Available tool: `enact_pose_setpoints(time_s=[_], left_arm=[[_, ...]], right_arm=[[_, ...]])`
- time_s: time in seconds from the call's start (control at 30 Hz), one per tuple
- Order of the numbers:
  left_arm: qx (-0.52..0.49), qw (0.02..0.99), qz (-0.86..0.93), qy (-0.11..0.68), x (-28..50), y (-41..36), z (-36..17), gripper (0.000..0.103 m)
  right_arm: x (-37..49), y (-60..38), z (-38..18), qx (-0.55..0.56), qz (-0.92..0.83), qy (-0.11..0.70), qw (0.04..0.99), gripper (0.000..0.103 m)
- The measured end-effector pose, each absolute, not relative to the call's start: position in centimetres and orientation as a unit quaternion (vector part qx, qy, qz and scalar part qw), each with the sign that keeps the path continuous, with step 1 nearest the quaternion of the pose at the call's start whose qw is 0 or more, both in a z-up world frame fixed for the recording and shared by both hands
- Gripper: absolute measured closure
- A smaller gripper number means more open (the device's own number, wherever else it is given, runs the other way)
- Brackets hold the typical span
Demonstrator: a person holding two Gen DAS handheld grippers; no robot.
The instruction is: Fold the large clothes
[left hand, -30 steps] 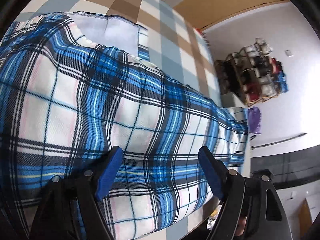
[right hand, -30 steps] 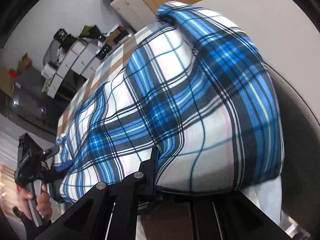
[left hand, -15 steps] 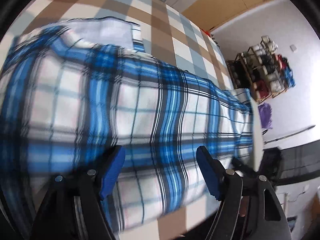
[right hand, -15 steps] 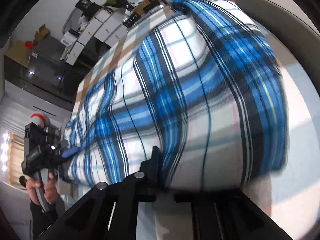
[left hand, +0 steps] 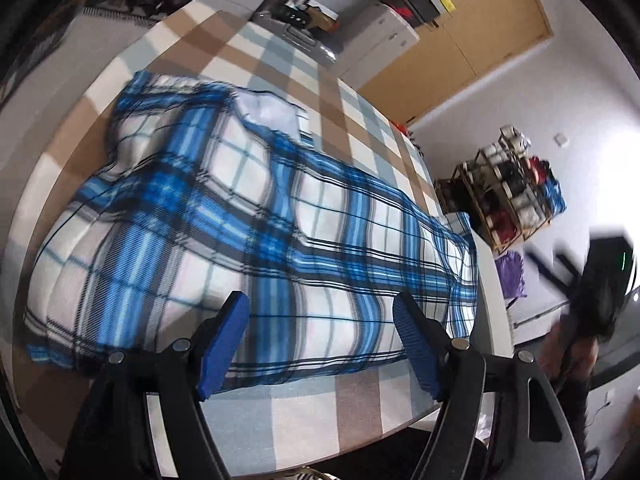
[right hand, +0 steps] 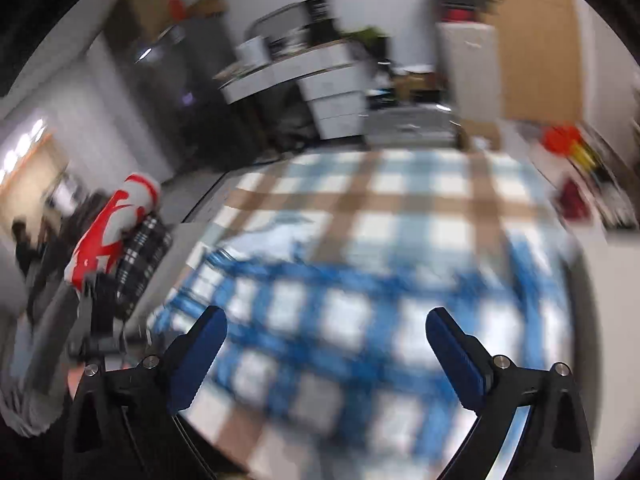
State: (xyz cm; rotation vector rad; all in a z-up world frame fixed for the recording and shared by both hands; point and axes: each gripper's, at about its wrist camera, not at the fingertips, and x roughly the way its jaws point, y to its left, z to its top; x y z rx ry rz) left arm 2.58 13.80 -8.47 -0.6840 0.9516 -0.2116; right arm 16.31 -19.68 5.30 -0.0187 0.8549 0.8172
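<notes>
Now your right gripper [right hand: 326, 330] has let go of the shirt [left hand: 248, 236]; both it and your left gripper [left hand: 320, 320] hang wide and empty; the shirt lies folded on the checked table [left hand: 304, 412], this fold seemingly done.

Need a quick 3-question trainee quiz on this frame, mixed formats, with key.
1. True or false: the left gripper is clamped on the plaid garment.
2. The garment lies on: A) bare wood B) a checked tablecloth C) the floor.
3. Fill in: the right gripper is ____ (open/shut).

Key: 1 false, both its pads are spread apart over the cloth; 2 B; 3 open.
</notes>
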Motion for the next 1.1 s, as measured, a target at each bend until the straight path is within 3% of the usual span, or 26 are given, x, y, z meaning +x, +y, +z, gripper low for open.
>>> enact_pose_setpoints(time_s=[0.2, 0.27, 0.33, 0.4, 0.5, 0.67, 0.73, 0.8, 1.0, 1.07, 1.1], left_arm=[[-0.332, 0.829, -0.102, 0.439, 1.8, 16.4, -8.5, 0.033], [-0.322, 0.831, -0.105, 0.441, 2.0, 16.6, -8.5, 0.033], [-0.307, 0.835, -0.099, 0.446, 2.2, 16.9, -8.6, 0.033], [-0.295, 0.834, -0.103, 0.456, 2.7, 16.8, -8.9, 0.033], [-0.288, 0.833, -0.107, 0.461, 2.4, 17.3, -9.2, 0.033], [-0.281, 0.832, -0.103, 0.467, 2.5, 17.1, -9.3, 0.033], [-0.287, 0.83, -0.098, 0.468, 2.6, 17.1, -9.4, 0.033], [-0.287, 0.831, -0.092, 0.467, 2.7, 17.1, -9.4, 0.033], [-0.302, 0.827, -0.078, 0.468, 2.2, 17.3, -9.6, 0.033], [-0.305, 0.826, -0.075, 0.468, 2.2, 17.4, -9.7, 0.033], [-0.306, 0.826, -0.074, 0.468, 2.2, 17.5, -9.7, 0.033]], right_arm=[[24.6, -0.8, 1.7, -0.075, 0.418, 0.485, 0.764, 0.005], [26.8, 3.9, -1.5, -0.111, 0.405, 0.51, 0.751, 0.015], [28.7, 7.9, -5.1, -0.137, 0.381, 0.547, 0.733, 0.042], [29.5, 10.5, -7.7, -0.144, 0.382, 0.556, 0.724, 0.051], [29.5, 12.2, -9.7, -0.185, 0.364, 0.548, 0.73, 0.052], [27.4, 12.0, -11.0, -0.249, 0.369, 0.572, 0.689, 0.073], [26.6, 11.0, -11.4, -0.243, 0.375, 0.615, 0.65, 0.09], [25.5, 9.5, -12.2, -0.229, 0.384, 0.661, 0.602, 0.101], [24.6, 5.1, -11.7, -0.16, 0.406, 0.684, 0.584, 0.096], [24.8, 3.8, -10.2, -0.135, 0.421, 0.66, 0.608, 0.087], [24.7, 3.4, -9.8, -0.126, 0.429, 0.654, 0.61, 0.076]])
